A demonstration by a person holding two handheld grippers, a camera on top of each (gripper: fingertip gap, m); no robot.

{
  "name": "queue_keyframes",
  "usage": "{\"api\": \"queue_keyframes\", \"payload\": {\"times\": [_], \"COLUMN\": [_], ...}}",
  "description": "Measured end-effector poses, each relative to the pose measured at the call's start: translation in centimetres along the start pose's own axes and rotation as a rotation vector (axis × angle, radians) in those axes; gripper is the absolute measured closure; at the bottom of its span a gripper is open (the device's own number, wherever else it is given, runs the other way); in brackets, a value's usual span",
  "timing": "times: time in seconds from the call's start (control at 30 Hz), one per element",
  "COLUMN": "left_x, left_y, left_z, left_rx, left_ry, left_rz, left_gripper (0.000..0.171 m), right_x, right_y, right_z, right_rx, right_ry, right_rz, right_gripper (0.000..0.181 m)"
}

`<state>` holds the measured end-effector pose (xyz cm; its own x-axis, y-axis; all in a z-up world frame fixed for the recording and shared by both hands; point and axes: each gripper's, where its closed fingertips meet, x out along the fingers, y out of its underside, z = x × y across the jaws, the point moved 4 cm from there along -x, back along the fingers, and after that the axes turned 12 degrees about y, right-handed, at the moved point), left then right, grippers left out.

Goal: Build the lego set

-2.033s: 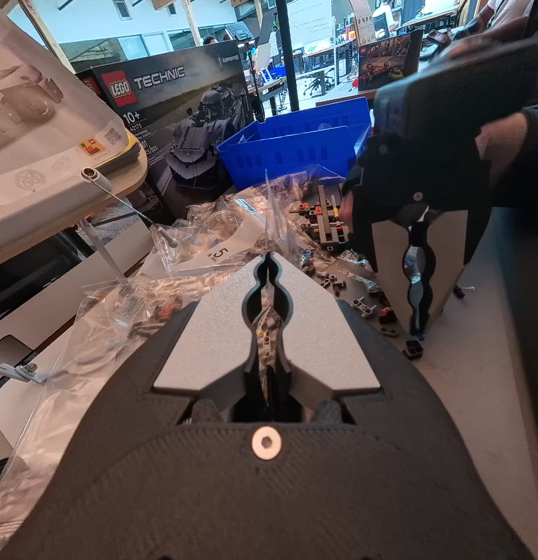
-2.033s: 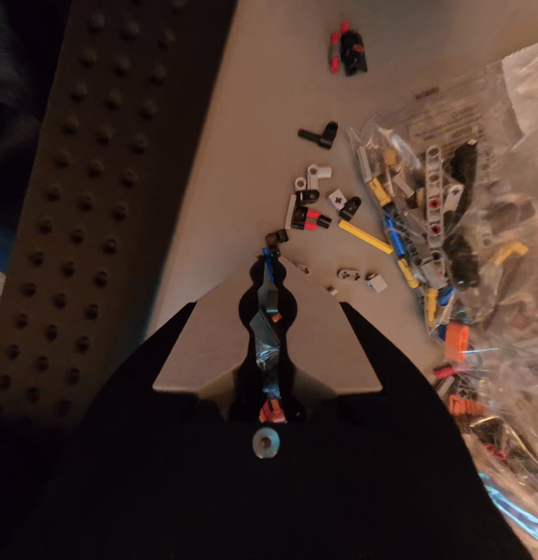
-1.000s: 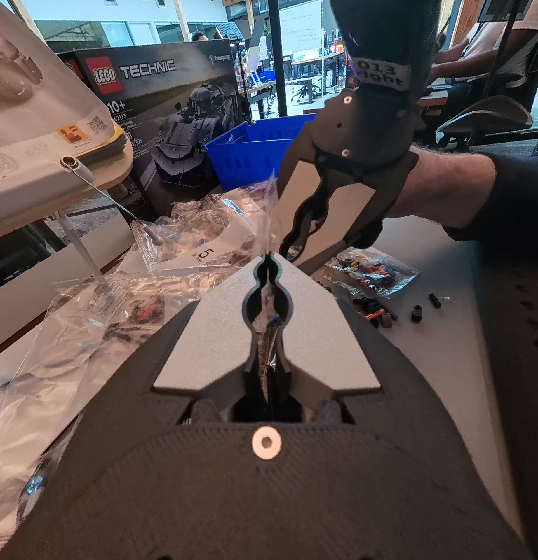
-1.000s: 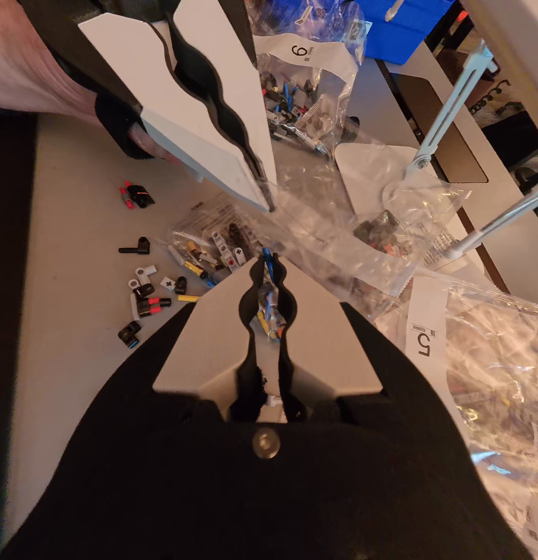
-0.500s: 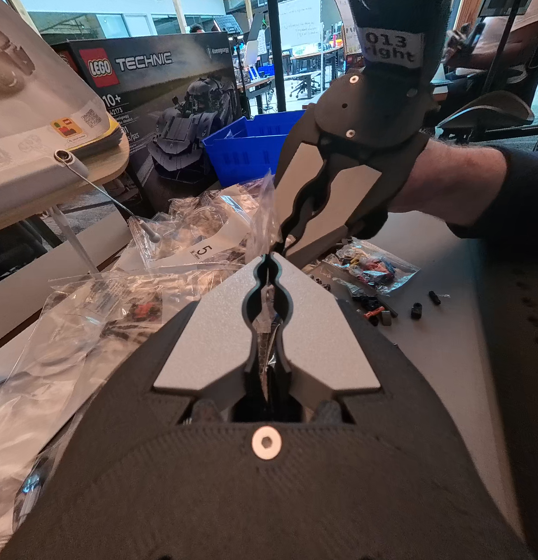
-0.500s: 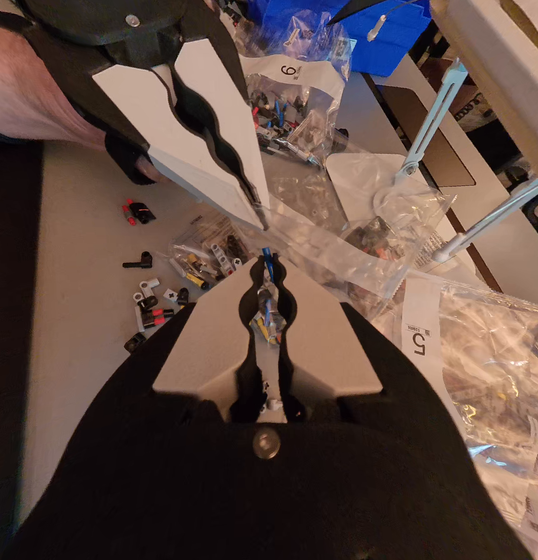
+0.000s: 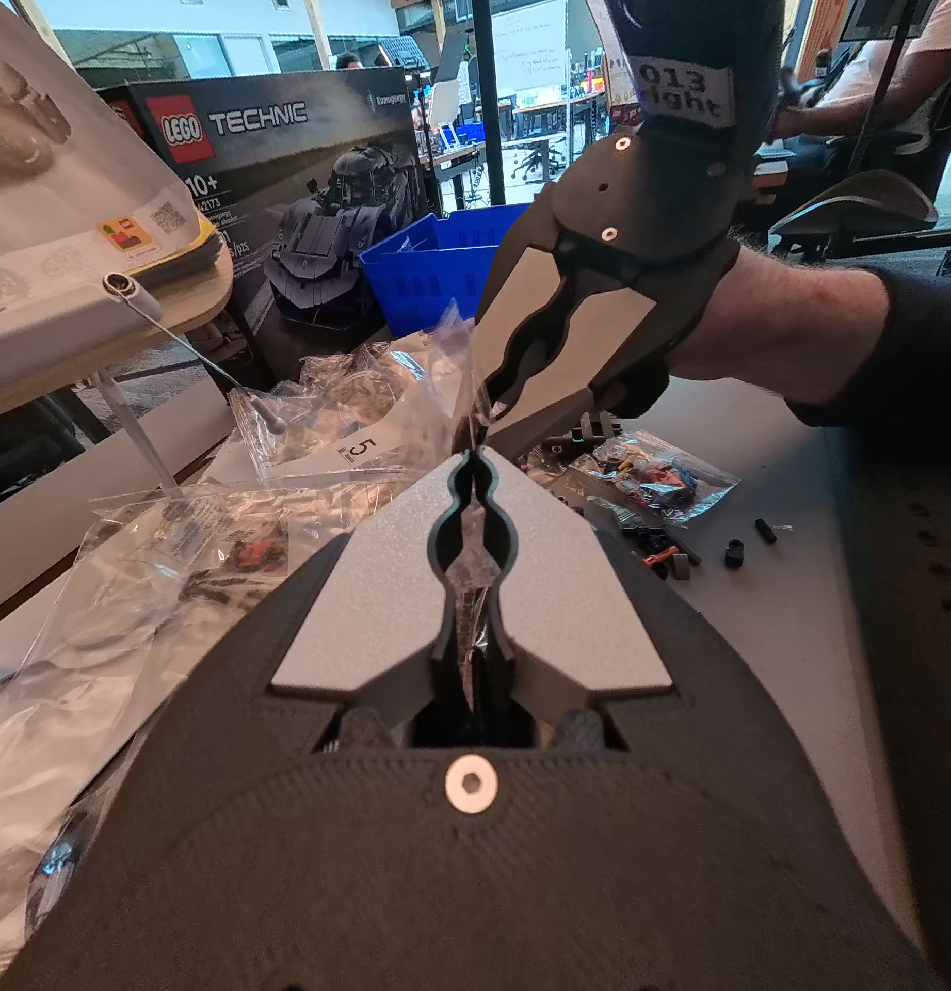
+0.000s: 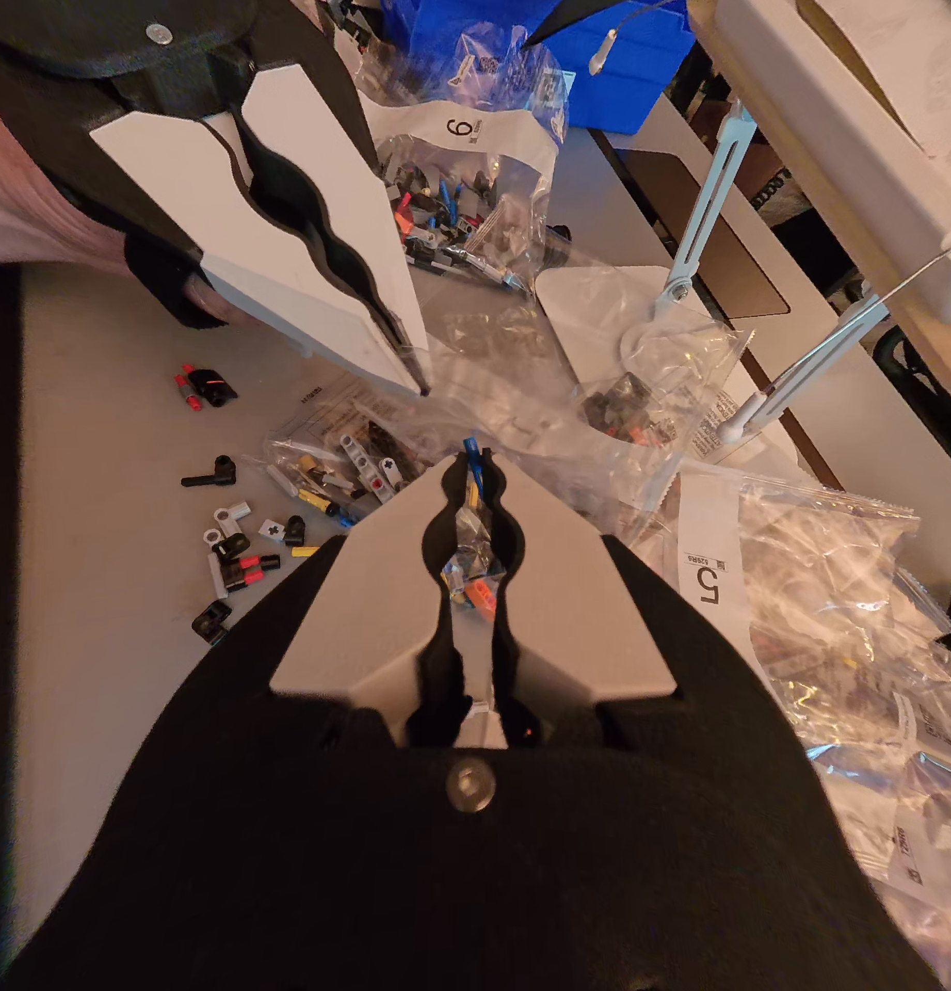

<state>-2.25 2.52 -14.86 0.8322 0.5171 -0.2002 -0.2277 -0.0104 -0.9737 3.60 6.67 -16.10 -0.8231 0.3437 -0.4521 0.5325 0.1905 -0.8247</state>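
On the far left of the left wrist view a booklet (image 7: 60, 177) lies on a raised stand, and behind it the set's box (image 7: 280, 214) stands upright against a blue bin (image 7: 435, 268). Clear bags (image 7: 157, 563) of parts cover the left half of the desk (image 7: 773, 616).

The left gripper (image 7: 470, 456) has its jaws closed on a thin edge of a clear bag (image 7: 462, 364), which rises from the tips as a taut film; more of the plastic shows in the slot between the fingers.

Just right of it, the right gripper (image 7: 481, 423) comes down from above, held by a hand (image 7: 773, 327), its tips nearly touching the left gripper's tips. From the right wrist view the right gripper (image 8: 473, 456) has its jaws shut on a blue pin (image 8: 473, 466), whose end sticks out past the tips.

In that view the left gripper (image 8: 417, 375) sits up and to the left with the bag (image 8: 505, 407) spreading away from its tips.

A small bag (image 8: 344, 472) of mixed parts lies on the desk below both tips. Left of it in this view, loose pieces (image 8: 242, 552) are scattered in black, grey, red and yellow. Numbered bags (image 8: 784, 616) lie piled to the right.
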Motion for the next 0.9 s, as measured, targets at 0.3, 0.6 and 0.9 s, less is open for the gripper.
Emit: {"api": "queue_keyframes", "payload": {"times": [0.3,0.6,0.9], "left_x": [0.0,0.1,0.1], "left_y": [-0.2,-0.3,-0.2], "left_z": [-0.1,-0.3,-0.3], "left_rx": [0.001,0.0,-0.001], "left_ry": [0.01,0.019,0.019], "left_rz": [-0.013,-0.017,-0.016], "left_gripper": [0.171,0.171,0.171], "right_x": [0.2,1.0,1.9], "right_y": [0.1,1.0,2.7], "right_z": [0.4,1.1,2.2], "right_rx": [-0.003,-0.04,-0.071], "right_ry": [-0.017,-0.037,-0.091], "right_rz": [0.015,0.085,0.194], "right_gripper": [0.179,0.179,0.179]}}
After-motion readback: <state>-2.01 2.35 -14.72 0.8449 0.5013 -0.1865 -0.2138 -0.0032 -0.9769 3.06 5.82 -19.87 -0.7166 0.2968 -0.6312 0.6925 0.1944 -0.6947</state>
